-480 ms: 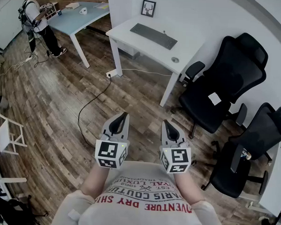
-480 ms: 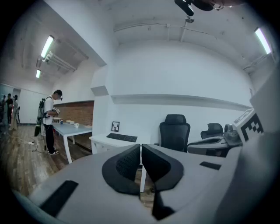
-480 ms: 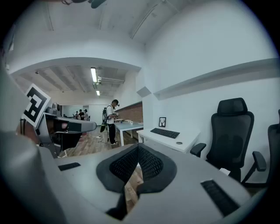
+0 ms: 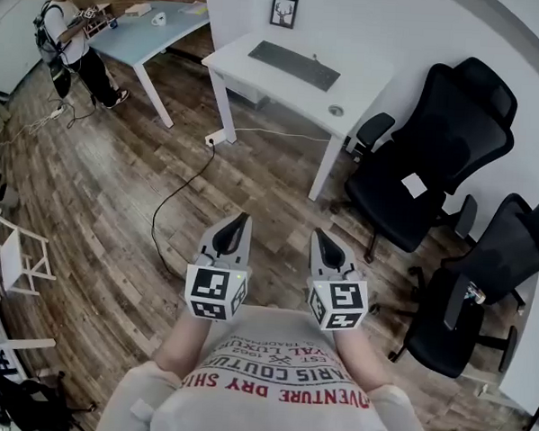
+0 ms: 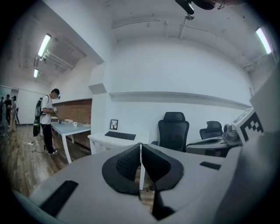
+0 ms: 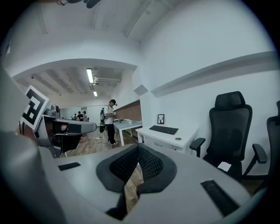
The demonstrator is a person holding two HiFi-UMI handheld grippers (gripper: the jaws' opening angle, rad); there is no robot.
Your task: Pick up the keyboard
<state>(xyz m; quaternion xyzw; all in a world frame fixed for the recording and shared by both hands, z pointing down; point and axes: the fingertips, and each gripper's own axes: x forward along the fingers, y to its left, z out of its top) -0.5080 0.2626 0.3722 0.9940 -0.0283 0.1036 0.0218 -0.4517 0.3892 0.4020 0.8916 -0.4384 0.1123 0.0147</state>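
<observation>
A dark keyboard (image 4: pixel 294 65) lies on a white desk (image 4: pixel 258 83) at the far wall, also seen as the keyboard (image 5: pixel 120 135) and the keyboard (image 6: pixel 163 129) from both gripper views. My left gripper (image 4: pixel 243 219) and right gripper (image 4: pixel 320 235) are held side by side close to my chest, well short of the desk over the wooden floor. Both are shut with nothing between the jaws. In the gripper views the left gripper (image 5: pixel 140 147) and right gripper (image 6: pixel 138 148) point roughly level toward the desk.
A small framed picture (image 4: pixel 284 14) and a round disc (image 4: pixel 335 112) sit on the desk. Two black office chairs (image 4: pixel 430 164) (image 4: pixel 482 284) stand to the right. A cable (image 4: pixel 176 196) runs across the floor. A person (image 4: pixel 72 38) stands at a blue table (image 4: pixel 153 28) far left.
The view has shifted very slightly; the grippers stay together and shut. The person at the far left has barely moved.
</observation>
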